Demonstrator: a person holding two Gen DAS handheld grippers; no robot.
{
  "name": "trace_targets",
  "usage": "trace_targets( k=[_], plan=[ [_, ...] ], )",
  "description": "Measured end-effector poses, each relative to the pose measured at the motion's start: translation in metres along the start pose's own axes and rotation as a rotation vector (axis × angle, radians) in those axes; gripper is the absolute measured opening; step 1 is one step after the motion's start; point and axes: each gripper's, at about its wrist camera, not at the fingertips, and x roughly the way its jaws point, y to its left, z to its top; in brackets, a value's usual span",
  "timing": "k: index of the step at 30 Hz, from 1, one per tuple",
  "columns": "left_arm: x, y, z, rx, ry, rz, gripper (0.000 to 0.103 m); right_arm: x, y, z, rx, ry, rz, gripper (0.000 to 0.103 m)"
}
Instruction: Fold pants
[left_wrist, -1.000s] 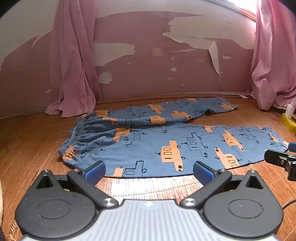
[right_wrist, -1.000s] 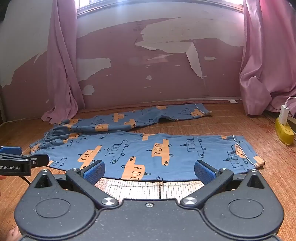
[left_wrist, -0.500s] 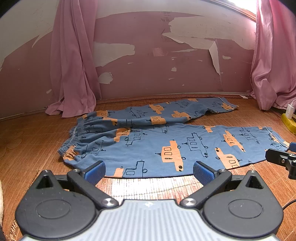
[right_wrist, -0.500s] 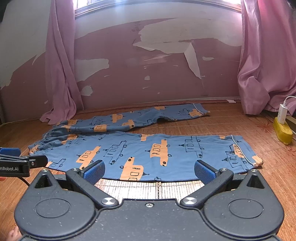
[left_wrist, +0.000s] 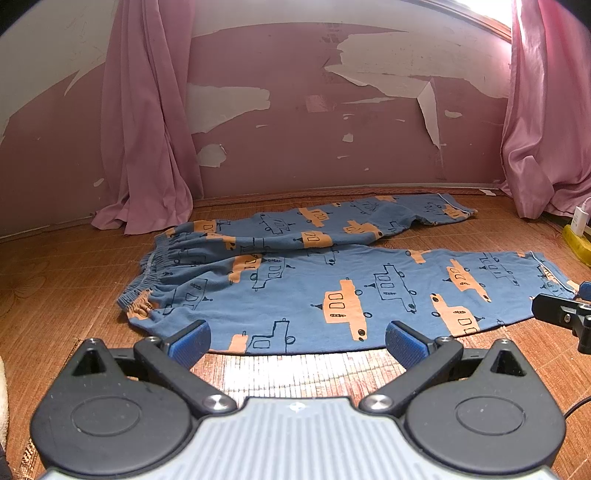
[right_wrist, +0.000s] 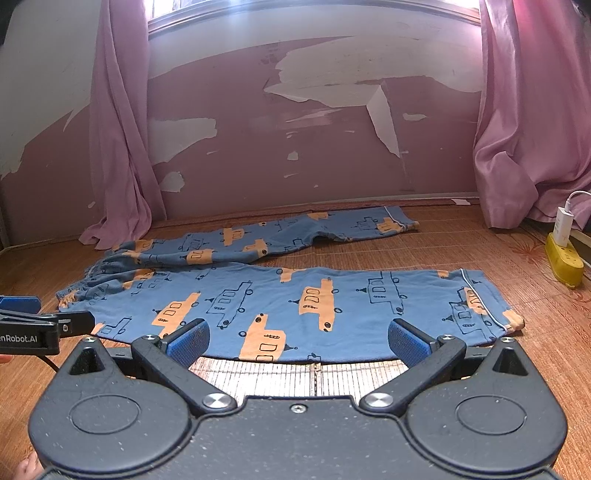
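Left wrist view: left gripper (left_wrist: 297, 338) jaws wide, empty. One pair of blue cotton pants with orange vehicle print (left_wrist: 332, 280), spread flat on a brown woven floor mat (left_wrist: 55, 266); two pink curtains (left_wrist: 144, 147).

Right wrist view: right gripper (right_wrist: 298, 338) jaws wide, empty. One yellow power strip (right_wrist: 564, 263). Label "enRobot.AI" at the left edge. Peeling pink wall (right_wrist: 258, 155).

White lettering "enRobot.AI", cut off at its start, on the black left tool (right_wrist: 33, 325) body
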Motion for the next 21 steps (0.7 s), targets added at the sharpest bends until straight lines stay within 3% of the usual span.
trace_targets(
  k=[17,21],
  plan=[
    [0.003,0.003,0.0,-0.014,0.018,0.02,0.103,0.002,-0.006,0.008,0.005,0.04,-0.023,0.103],
    [0.018,0.005,0.017,-0.022,0.077,0.0,0.103,0.011,-0.011,0.03,-0.066,0.073,0.01,0.103]
  ],
)
